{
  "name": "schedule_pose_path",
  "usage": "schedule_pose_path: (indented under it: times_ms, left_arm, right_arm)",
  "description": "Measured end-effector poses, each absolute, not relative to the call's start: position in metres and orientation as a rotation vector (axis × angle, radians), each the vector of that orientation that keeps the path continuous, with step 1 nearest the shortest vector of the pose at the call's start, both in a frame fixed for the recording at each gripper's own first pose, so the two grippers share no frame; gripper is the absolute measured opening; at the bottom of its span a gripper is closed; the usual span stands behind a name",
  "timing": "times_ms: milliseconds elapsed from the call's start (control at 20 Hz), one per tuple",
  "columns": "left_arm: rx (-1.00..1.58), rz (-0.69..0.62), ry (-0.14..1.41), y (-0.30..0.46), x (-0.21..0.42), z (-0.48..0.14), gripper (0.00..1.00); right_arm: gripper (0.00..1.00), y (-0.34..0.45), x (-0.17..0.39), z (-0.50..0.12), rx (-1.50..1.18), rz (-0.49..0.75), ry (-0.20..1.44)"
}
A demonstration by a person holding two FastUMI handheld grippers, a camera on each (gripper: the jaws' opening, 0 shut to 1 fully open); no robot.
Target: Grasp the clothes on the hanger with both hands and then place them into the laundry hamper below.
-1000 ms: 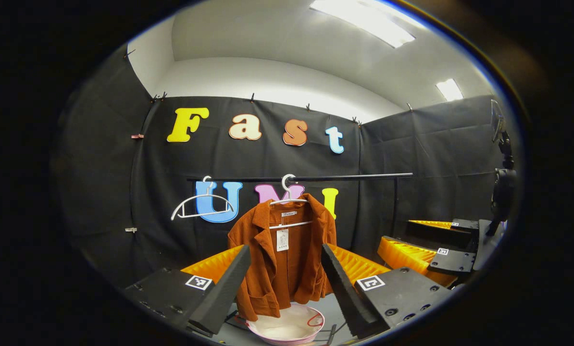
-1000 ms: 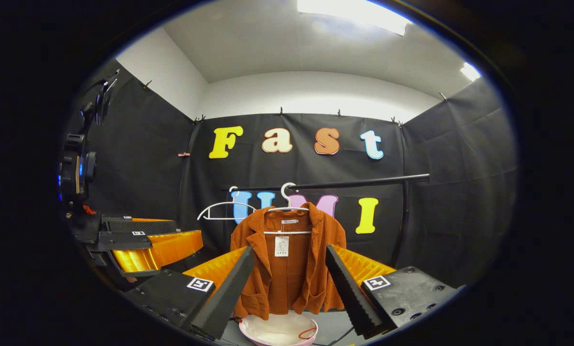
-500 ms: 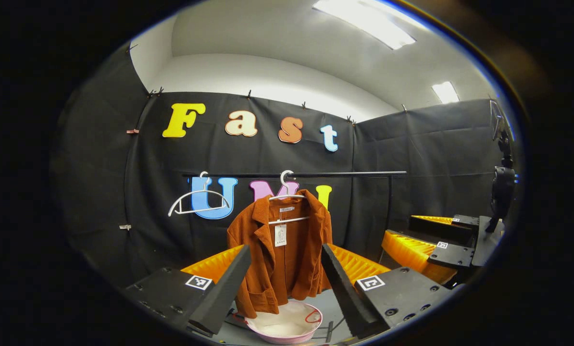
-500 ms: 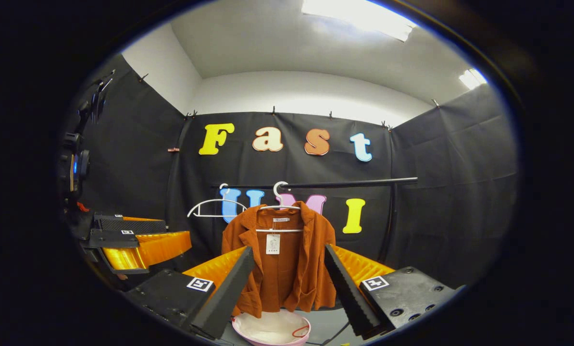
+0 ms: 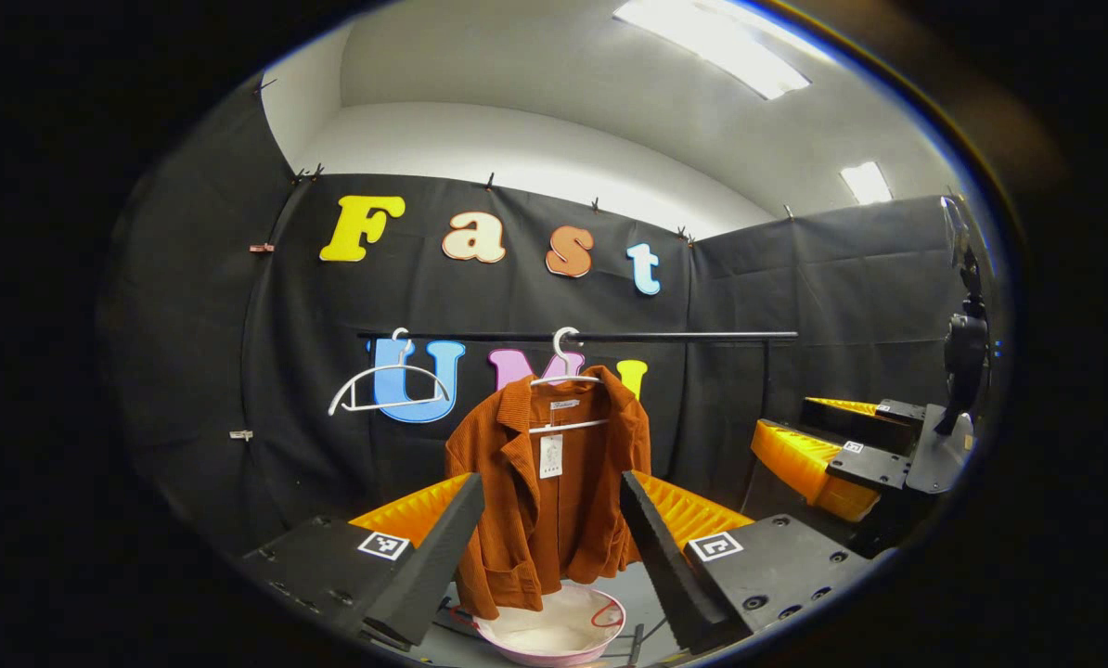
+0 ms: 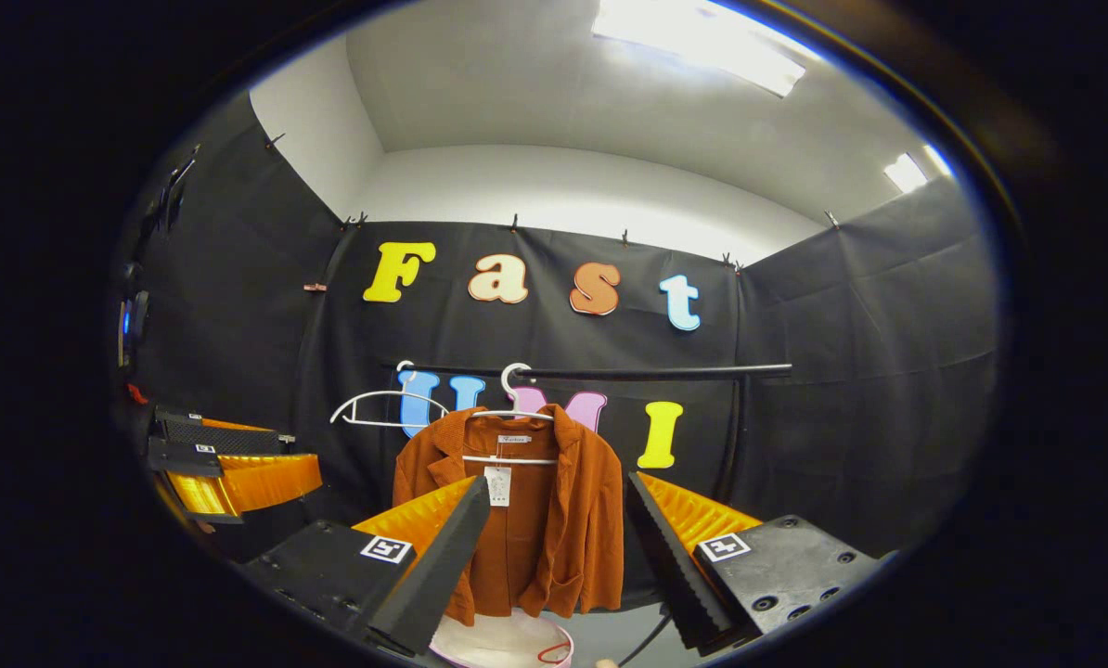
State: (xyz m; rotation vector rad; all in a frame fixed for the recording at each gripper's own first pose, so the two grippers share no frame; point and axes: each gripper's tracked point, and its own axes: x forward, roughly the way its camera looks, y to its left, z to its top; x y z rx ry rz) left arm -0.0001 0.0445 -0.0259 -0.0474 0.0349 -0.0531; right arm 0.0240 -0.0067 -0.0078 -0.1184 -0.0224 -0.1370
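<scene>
A rust-brown corduroy jacket (image 5: 549, 501) (image 6: 526, 524) with a white tag hangs on a white hanger (image 5: 565, 371) (image 6: 512, 408) from a black rail (image 5: 675, 336) (image 6: 647, 373). Below it stands a pink-rimmed laundry hamper (image 5: 554, 631) (image 6: 503, 645). My left gripper (image 5: 550, 547) is open, well short of the jacket, which shows between its fingers. My right gripper (image 6: 554, 547) is also open and apart from the jacket. The right gripper (image 5: 837, 459) appears at the right of the left gripper view, and the left gripper (image 6: 229, 464) at the left of the right gripper view.
An empty white hanger (image 5: 389, 390) (image 6: 378, 413) hangs on the rail left of the jacket. The rail's upright post (image 5: 766, 385) (image 6: 732, 436) stands at the right. Black cloth walls close the booth on three sides. A cable lies on the grey floor (image 5: 647, 594) by the hamper.
The right gripper has turned rightward, so the jacket sits further left and lower in its view. The left gripper view has barely shifted. Both grippers stay open.
</scene>
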Motion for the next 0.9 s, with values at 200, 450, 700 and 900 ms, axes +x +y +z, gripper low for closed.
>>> schedule_pose_path:
  times_ms: [200, 450, 700, 900]
  left_arm:
    - [-0.032, 0.0, 0.031, 0.054, 0.043, -0.035, 0.94]
    - [-0.061, 0.069, 0.054, 0.051, 0.125, -0.057, 0.93]
    - [-0.104, 0.135, 0.114, 0.049, 0.196, -0.096, 0.94]
    - [-0.119, 0.193, 0.177, 0.057, 0.237, -0.129, 0.94]
  right_arm:
    - [0.96, -0.005, 0.084, -0.032, -0.075, -0.063, -0.022]
    - [0.96, -0.023, 0.171, -0.076, -0.045, 0.014, 0.039]
    - [0.96, -0.054, 0.239, -0.133, -0.047, 0.04, 0.134]
    - [0.96, -0.07, 0.28, -0.166, -0.021, 0.063, 0.185]
